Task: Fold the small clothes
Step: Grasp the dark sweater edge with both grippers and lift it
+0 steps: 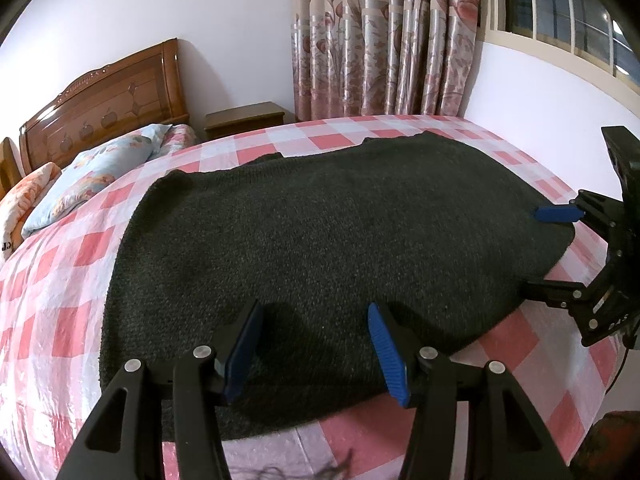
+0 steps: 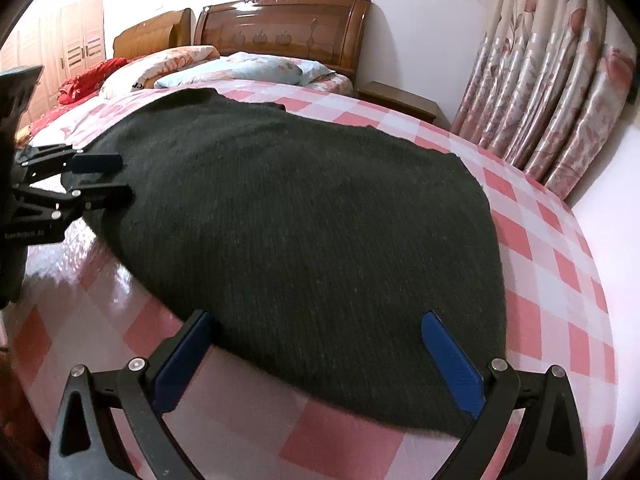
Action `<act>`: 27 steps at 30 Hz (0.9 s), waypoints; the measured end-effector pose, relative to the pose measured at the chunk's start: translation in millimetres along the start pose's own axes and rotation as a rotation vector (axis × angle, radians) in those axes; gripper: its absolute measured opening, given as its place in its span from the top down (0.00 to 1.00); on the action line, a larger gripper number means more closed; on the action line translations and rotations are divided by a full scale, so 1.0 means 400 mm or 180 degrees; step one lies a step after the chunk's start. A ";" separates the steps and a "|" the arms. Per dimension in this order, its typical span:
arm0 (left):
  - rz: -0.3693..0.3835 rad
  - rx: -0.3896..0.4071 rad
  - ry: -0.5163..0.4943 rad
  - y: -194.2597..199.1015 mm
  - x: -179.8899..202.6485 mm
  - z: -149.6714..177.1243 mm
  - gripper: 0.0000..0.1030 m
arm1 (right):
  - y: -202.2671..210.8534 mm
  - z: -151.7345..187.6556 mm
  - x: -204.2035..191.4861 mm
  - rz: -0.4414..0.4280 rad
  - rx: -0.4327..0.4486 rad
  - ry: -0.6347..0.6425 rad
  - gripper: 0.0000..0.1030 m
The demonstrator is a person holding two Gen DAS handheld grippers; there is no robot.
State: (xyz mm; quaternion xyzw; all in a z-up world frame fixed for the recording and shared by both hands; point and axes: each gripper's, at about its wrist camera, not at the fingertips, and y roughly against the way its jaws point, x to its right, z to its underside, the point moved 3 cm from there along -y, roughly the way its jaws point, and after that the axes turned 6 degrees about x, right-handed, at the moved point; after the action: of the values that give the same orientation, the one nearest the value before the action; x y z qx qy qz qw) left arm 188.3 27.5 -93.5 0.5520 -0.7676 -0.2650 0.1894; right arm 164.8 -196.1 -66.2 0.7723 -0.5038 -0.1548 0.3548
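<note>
left gripper (image 1: 314,326) and right gripper (image 2: 320,330), both released with jaws apart, poised over the near edge of a dark knitted garment (image 1: 320,240) spread flat on the pink checked bed (image 1: 60,300).

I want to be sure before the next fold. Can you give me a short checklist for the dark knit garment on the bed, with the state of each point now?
1. Dark knit garment lies spread flat on the checked bed cover: ok.
2. Left gripper open over the near hem: ok.
3. Right gripper open at its edge: ok.
4. Fabric pinched by either gripper: not ok, none yet.
5. Pillows clear of the garment: ok.
6. Sleeves tucked under: cannot tell.
</note>
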 end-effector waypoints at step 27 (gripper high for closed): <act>-0.0415 -0.0430 0.0851 -0.317 -0.282 -0.263 0.49 | -0.218 -0.238 0.121 -0.0237 -0.0237 -0.0441 0.00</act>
State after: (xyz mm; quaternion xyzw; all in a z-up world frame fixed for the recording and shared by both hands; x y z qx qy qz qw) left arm 380.4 81.9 -88.5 0.6169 -0.6786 -0.2519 0.3089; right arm 301.5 -180.9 -55.0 0.7641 -0.4920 -0.2396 0.3416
